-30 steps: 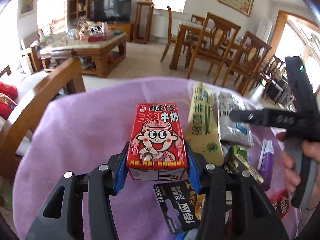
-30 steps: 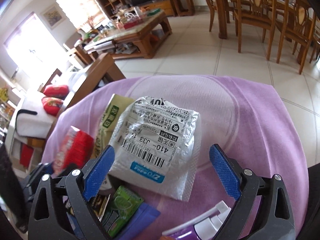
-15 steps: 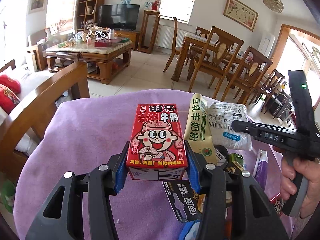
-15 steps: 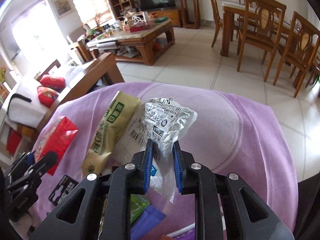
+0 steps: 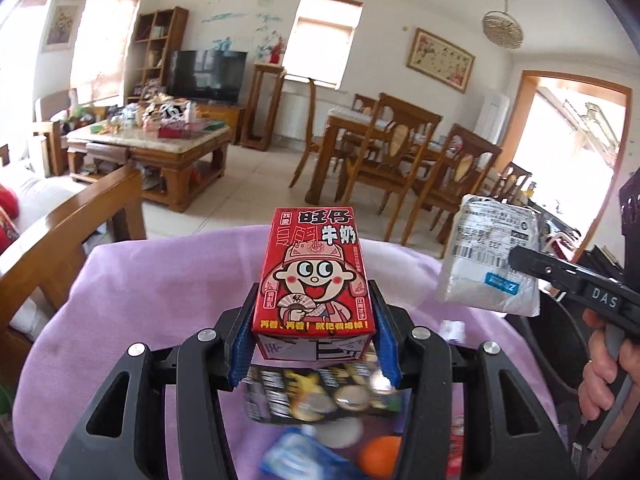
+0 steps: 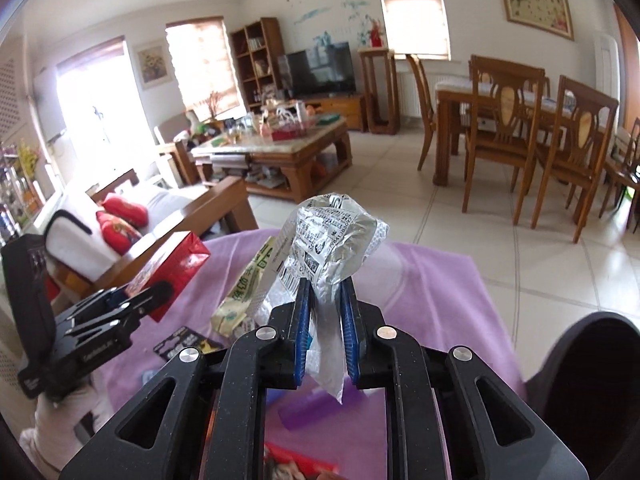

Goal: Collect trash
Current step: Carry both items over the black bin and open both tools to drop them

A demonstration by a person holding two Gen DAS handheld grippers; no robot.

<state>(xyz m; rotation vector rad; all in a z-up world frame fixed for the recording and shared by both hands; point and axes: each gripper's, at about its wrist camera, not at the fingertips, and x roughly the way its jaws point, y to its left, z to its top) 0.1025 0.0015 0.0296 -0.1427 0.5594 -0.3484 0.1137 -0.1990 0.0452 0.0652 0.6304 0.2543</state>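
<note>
Trash is going up: red cartoon-printed milk carton (image 5: 314, 280) clamped in the left tool (image 5: 314, 334), crinkled silver-white courier pouch (image 6: 332, 256) pinched in the right tool (image 6: 325, 332), both clear of the purple-draped counter (image 6: 432, 292). Yellow-green wrapper (image 6: 248, 288), purple tube (image 6: 316, 406) and black battery card (image 6: 188, 346) wait mid-counter.

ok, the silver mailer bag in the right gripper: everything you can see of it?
The silver mailer bag is crinkled foil-look plastic with a white printed barcode label and a blue logo strip. The right gripper is shut on its middle, bunching it; the top fans out crumpled, a corner hangs below. It is lifted clear of the purple cloth.
</note>
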